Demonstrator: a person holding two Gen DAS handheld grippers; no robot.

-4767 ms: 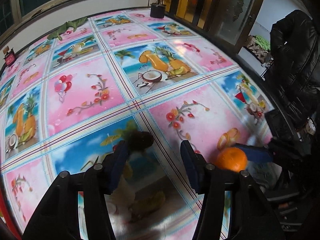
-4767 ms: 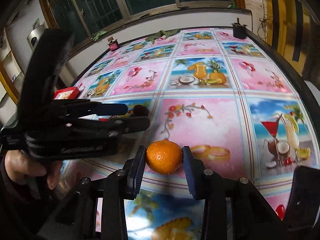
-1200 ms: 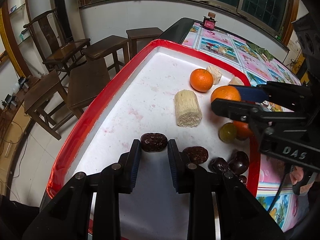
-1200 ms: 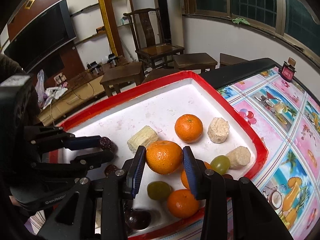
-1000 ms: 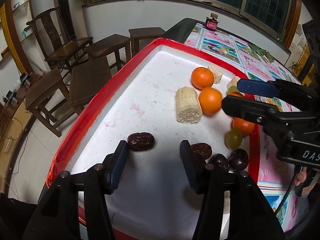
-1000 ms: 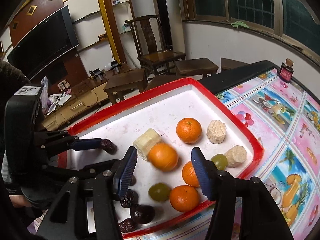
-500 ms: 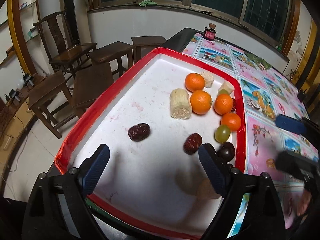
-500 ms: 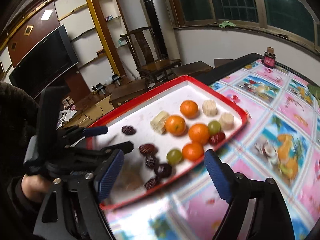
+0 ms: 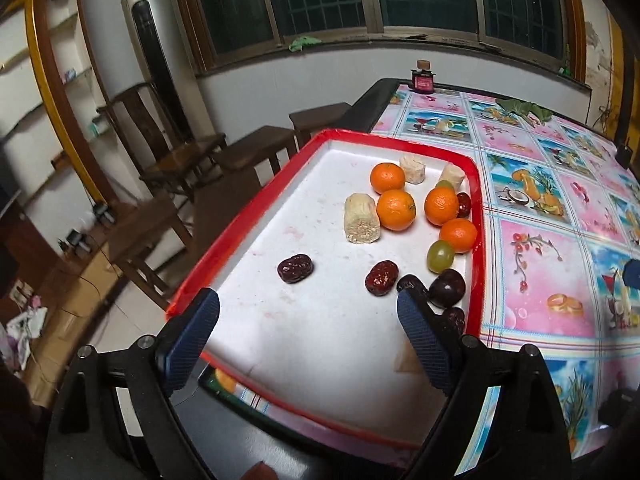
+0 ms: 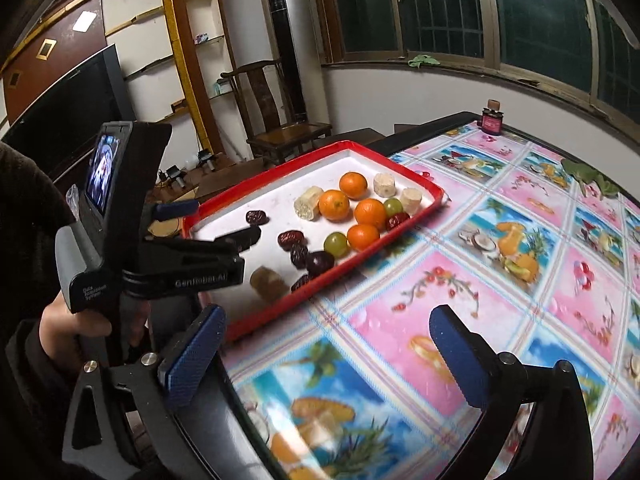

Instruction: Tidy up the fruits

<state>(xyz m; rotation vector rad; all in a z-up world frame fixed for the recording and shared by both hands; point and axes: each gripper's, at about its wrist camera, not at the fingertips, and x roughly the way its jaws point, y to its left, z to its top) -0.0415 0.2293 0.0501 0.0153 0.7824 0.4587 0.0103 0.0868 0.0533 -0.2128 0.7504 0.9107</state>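
1. Two lines of writing could be read on the black plastic body of the left gripper seen from the right wrist: "GenRobot.AI" along its side and small print near the handle that seemed to say "Data Acquisition System". A hand gripped that handle.
2. The left gripper stood with its ribbed blue pads wide apart and nothing between them; ahead of the jaws lay the shallow red-rimmed white tray.
3. Four round, dimpled orange tangerines sat well beyond the jaws, beside a rough, pale cylindrical cut chunk; two more such chunks lay farther off.
4. A wrinkled dark-red date lay straight ahead between the jaw lines; another date, a smooth green grape and a glossy dark plum-like fruit sat near the right-hand pad.
5. The right gripper was opening, nothing between its textured blue pads; under them lay the glossy tablecloth with pink and blue fruit-drink prints, and the tray lay ahead to the left of the jaws.
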